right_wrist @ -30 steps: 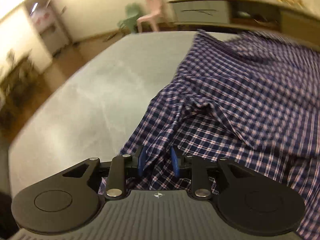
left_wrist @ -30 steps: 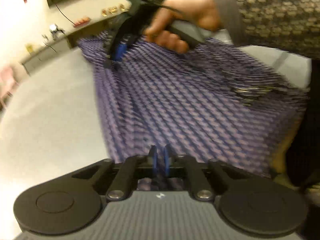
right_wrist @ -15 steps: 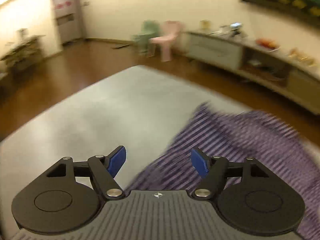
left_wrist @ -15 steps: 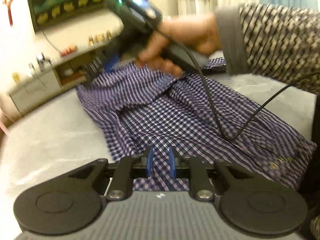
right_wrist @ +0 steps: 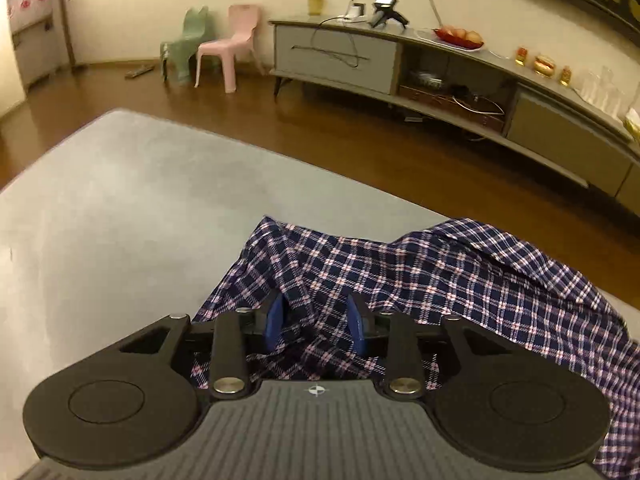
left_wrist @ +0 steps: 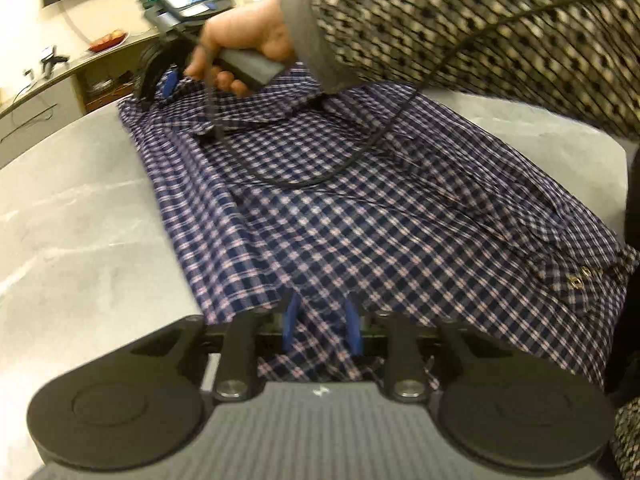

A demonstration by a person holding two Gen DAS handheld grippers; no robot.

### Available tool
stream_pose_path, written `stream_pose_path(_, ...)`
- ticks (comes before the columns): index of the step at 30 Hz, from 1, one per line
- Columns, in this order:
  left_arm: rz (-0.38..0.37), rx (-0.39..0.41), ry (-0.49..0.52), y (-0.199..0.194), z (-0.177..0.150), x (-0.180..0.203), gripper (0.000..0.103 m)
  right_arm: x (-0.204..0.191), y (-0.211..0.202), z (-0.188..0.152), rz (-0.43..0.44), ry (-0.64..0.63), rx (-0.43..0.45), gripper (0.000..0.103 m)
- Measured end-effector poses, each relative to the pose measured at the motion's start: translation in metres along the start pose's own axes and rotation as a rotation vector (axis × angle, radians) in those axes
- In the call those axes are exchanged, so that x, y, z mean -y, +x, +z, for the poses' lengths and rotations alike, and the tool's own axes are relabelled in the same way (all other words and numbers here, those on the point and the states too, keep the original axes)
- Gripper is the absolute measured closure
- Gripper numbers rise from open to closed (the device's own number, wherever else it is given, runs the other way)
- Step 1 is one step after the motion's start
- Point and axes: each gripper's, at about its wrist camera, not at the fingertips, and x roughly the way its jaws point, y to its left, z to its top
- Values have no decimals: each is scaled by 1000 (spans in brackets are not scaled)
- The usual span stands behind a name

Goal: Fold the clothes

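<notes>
Left wrist view: the left tongs (left_wrist: 321, 322) pinch the near edge of the checked shirt (left_wrist: 360, 208), spread on the grey tabletop (left_wrist: 80, 220). Right wrist view: the right tongs (right_wrist: 315, 322) pinch the shirt's far edge.

Left gripper (left_wrist: 320, 322) and right gripper (right_wrist: 316, 326), jaws narrowly parted around cloth.

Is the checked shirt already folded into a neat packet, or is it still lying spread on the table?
Still spread. The shirt covers much of the grey table, wrinkled, with fabric between both grippers' pads.
</notes>
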Motion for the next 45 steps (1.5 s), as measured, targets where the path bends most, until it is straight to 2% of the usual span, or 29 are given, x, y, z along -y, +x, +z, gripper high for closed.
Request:
stream_pose_path(1,-24,-3,-5,-1,-1,2,71,-1,-1,-1,-40,-19,-2,56)
stream_pose_path(3,-71,-8,-14,-2,-3,5,71,-5,-13,0,-126,-54,4,56)
stream_pose_path(4,-73,-8,0,-3,-4,10,72,-6,-27,-2,-119,-51,19,56)
stream_pose_path(7,-49,-18,29,-6,-12,23,72,-7,-82,-18,14,-6,72,54)
stream_pose_path(9,-38,-31,32,-15,-20,30,72,-15,-115,-44,145,7,28,53)
stream_pose_path(11,-25,-30,-14,-26,-33,35,72,-14,-139,-77,183,-10,-29,50)
stream_pose_path(12,-18,-28,-43,-32,-41,38,72,-7,-151,-92,172,-8,-40,49)
stream_pose_path(13,-11,-26,-71,-38,-48,41,71,8,-165,-104,143,21,-33,41)
stream_pose_path(14,-6,-19,-102,-44,-55,45,71,28,-179,-115,113,62,-21,31)
stream_pose_path(16,0,1,-167,-54,-70,57,70,82,-210,-137,33,219,27,25)
stream_pose_path(20,14,40,-296,-75,-99,80,66,211,-265,-195,-169,677,126,22)
stream_pose_path(21,18,50,-328,-80,-106,86,66,234,-273,-213,-184,770,138,21)
stream_pose_path(23,19,69,-366,-89,-115,97,66,257,-273,-240,-184,848,124,19)
stream_pose_path(26,1,96,-332,-98,-107,116,67,274,-266,-270,-190,904,89,17)
stream_pose_path(28,18,120,-305,-104,-88,120,67,277,-261,-281,-189,925,67,17)
stream_pose_path(32,67,169,-248,-114,-46,124,66,277,-253,-286,-103,1011,55,19)
stream_pose_path(37,96,210,-167,-111,17,125,60,283,-287,-300,25,1267,109,17)
stream_pose_path(40,77,221,-154,-97,51,122,59,280,-281,-305,109,1302,93,15)
stream_pose_path(43,51,231,-162,-80,83,118,57,283,-273,-311,138,1305,122,21)
stream_pose_path(45,38,239,-173,-68,103,115,57,286,-271,-310,150,1317,126,20)
